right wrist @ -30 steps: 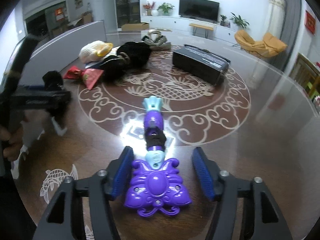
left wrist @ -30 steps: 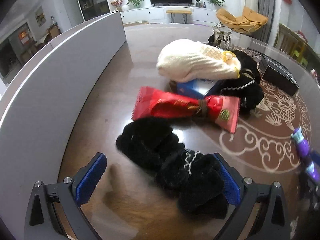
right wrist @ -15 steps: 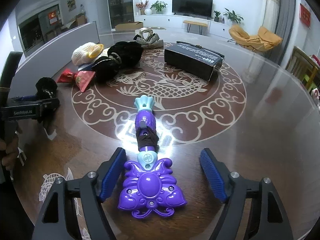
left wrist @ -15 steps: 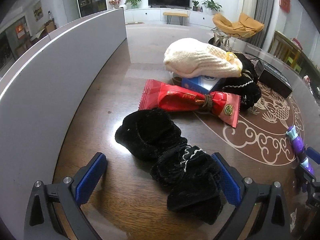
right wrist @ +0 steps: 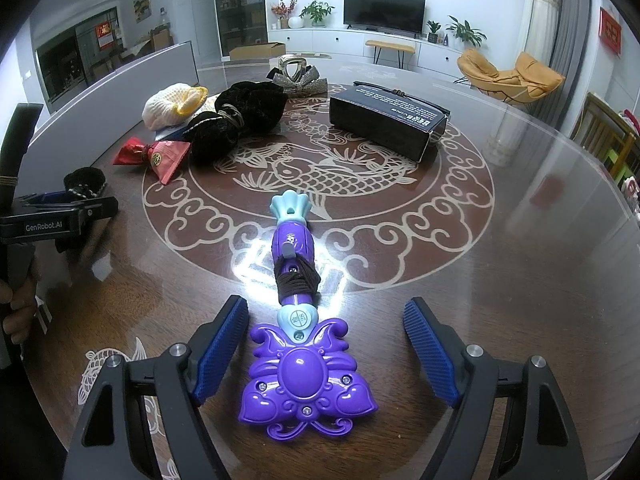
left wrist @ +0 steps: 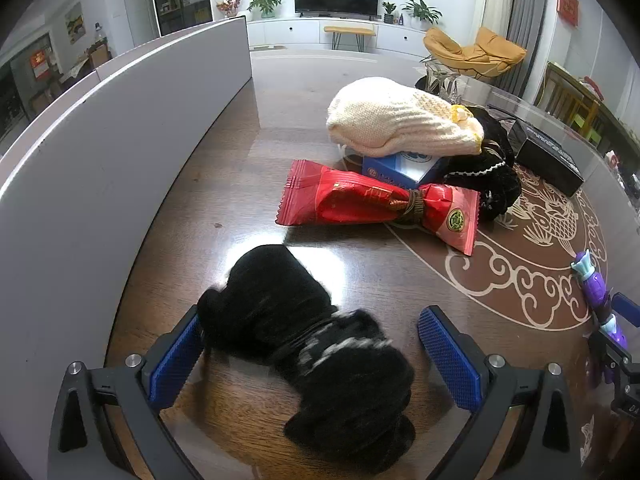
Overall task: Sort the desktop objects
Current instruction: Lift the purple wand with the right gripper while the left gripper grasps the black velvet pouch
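While bare desk fills the frame's right, right tongs gape around the purple toy; left tongs straddle the black scrunchie, open.

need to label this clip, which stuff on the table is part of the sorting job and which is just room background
Part of the job:
- purple toy wand, between the open right hand-held gripper
- black velvet pouch, between the open left hand-held gripper
- red snack packet
- cream knit pouch
- black box

Just lying about:
- television
- orange chair
- grey partition
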{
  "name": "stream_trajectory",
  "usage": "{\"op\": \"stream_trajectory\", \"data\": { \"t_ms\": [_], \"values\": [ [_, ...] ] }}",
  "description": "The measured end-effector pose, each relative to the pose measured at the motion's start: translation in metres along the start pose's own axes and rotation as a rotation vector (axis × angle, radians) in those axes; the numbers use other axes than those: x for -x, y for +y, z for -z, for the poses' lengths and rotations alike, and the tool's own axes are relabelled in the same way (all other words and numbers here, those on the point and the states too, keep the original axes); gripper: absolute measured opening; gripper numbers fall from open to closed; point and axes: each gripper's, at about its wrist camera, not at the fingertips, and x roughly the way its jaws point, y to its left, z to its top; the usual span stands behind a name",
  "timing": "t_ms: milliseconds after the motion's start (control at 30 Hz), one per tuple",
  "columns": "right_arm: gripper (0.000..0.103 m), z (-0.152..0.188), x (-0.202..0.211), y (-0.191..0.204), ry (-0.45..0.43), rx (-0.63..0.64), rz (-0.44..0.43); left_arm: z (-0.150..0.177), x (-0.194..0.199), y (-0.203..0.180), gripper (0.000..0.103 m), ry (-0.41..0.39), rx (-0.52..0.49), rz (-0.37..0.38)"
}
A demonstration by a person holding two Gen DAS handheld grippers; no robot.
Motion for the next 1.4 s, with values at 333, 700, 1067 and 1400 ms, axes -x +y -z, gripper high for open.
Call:
{"op": "stream_trajectory", "data": {
  "t_ms": [333, 700, 1067, 1400],
  "values": [
    [0.081, 0.000, 0.000, 0.000, 0.000, 0.000, 0.000, 0.000, 0.000, 0.003, 0.103, 0.010, -0.026, 0.016],
    [0.081, 0.000, 0.000, 0.000, 0.000, -0.001, 0.000, 0.012, 0.012, 0.022, 0.103, 0.059, 0.012, 0.002],
    [0.064, -0.006, 0.000, -0.005, 0.008, 0.001, -0.074, 0.004, 0.015, -0.004, 0.035, -0.002, -0.039, 0.015],
    [0.022, -0.027, 0.016, 0.022, 0.047, 0.166, -0.125, 0.019, 0.068, 0.006, 0.035, -0.058, 0.005, 0.131]
  ]
}}
